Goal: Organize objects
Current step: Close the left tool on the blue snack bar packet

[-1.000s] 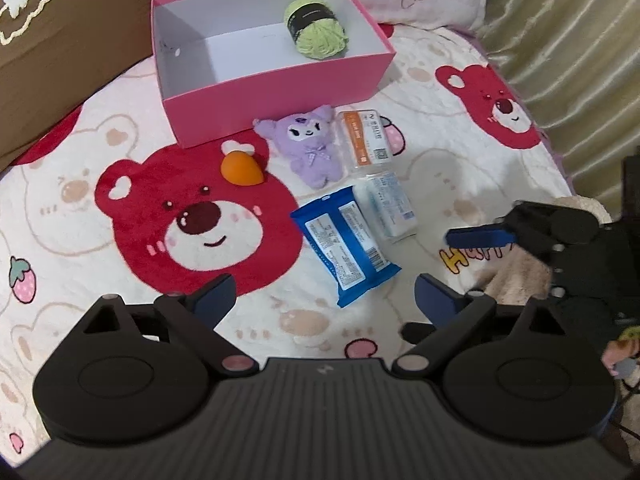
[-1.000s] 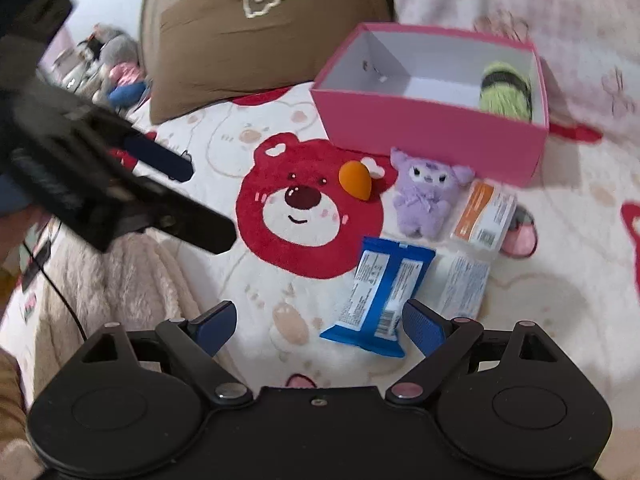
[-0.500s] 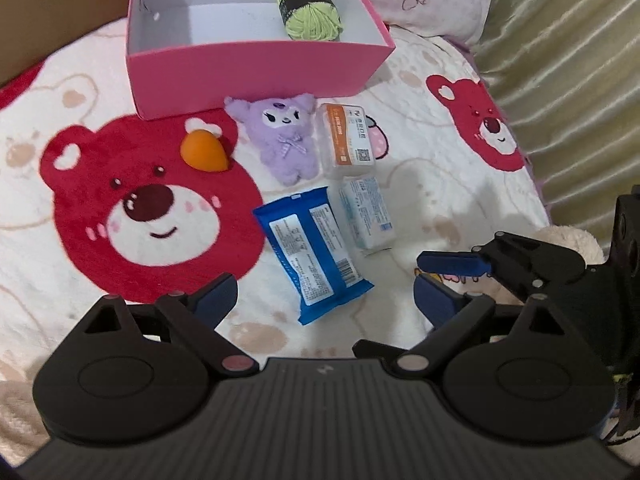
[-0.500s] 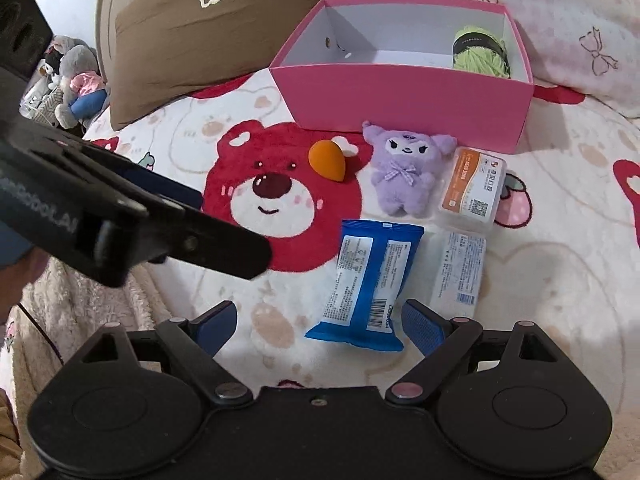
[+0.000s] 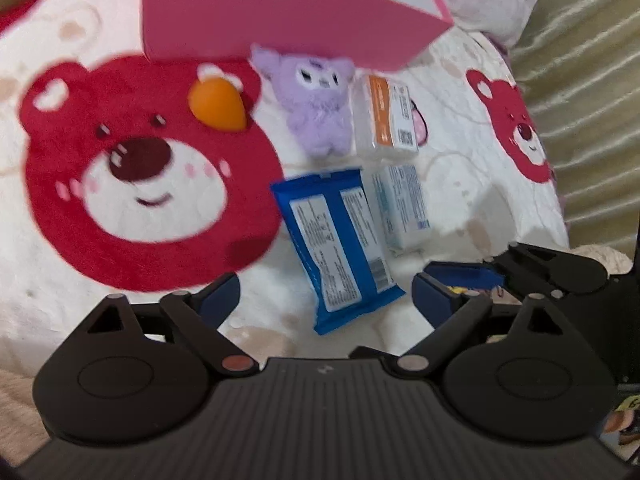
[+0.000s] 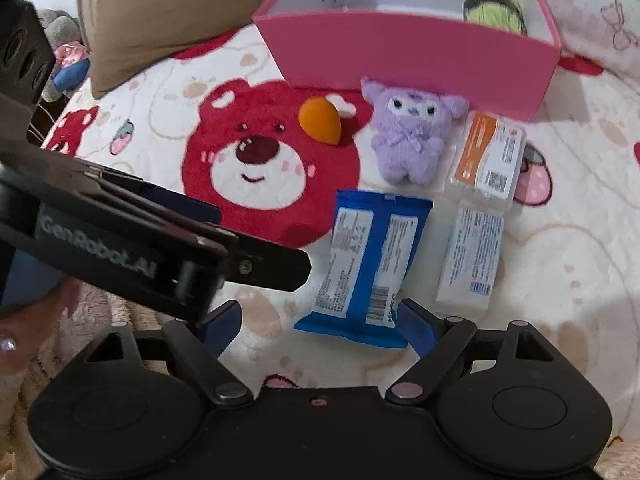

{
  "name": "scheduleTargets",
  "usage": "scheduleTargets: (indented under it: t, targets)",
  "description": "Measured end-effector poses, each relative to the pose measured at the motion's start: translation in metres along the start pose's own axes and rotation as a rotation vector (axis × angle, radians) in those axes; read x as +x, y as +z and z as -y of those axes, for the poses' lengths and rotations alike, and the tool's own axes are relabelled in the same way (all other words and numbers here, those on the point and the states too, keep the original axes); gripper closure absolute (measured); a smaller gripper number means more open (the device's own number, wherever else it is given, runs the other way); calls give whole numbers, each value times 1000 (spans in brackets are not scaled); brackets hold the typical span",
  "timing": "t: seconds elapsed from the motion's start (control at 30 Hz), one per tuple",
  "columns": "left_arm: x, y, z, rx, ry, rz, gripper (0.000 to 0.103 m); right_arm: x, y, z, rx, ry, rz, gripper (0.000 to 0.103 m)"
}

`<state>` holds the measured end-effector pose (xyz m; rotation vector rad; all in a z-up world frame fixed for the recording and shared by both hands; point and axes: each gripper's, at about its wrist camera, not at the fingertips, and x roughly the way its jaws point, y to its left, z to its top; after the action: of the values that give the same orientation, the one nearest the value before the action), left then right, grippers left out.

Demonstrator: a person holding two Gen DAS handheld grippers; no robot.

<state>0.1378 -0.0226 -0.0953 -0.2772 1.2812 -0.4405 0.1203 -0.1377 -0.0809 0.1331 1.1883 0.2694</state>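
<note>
A pink box (image 6: 416,56) stands at the back with a green yarn ball (image 6: 494,8) inside. In front of it lie an orange egg-shaped sponge (image 6: 320,120), a purple plush (image 6: 412,136), an orange-labelled pack (image 6: 490,156), a pale blue pack (image 6: 470,256) and a blue wrapper (image 6: 368,264). The same things show in the left wrist view: box (image 5: 280,20), sponge (image 5: 218,106), plush (image 5: 316,104), blue wrapper (image 5: 340,240). My left gripper (image 5: 326,296) is open and empty, low over the blanket before the blue wrapper. My right gripper (image 6: 320,320) is open and empty, close to the wrapper's near end.
Everything lies on a white blanket with red bear prints (image 6: 264,160). A brown pillow (image 6: 168,4) is at the back left. A green-gold curtain (image 5: 588,80) runs along the right. The left gripper's body (image 6: 120,240) crosses the right wrist view at left.
Both grippers have moved forward and lower toward the objects. The box and items now look larger and nearer. Both stay open and empty.
</note>
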Motion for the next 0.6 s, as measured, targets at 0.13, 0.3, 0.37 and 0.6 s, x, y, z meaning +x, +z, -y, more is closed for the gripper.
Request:
scheduleTargets:
  t: [0.13,0.3,0.37,0.6]
  targets:
    - [14,1,-11,-35,4,7,19,9,1,1,5,-23,-12,16]
    - [24,2,-13,-38,29,18,24,20,3,4,9,-49,-37,20]
    - [28,0,-15,-40,35,22,27,24,4,5,9,-29,-52,22]
    - [42,-5,-21,-53,36,3,39,42,4,13,93,-37,-70,22]
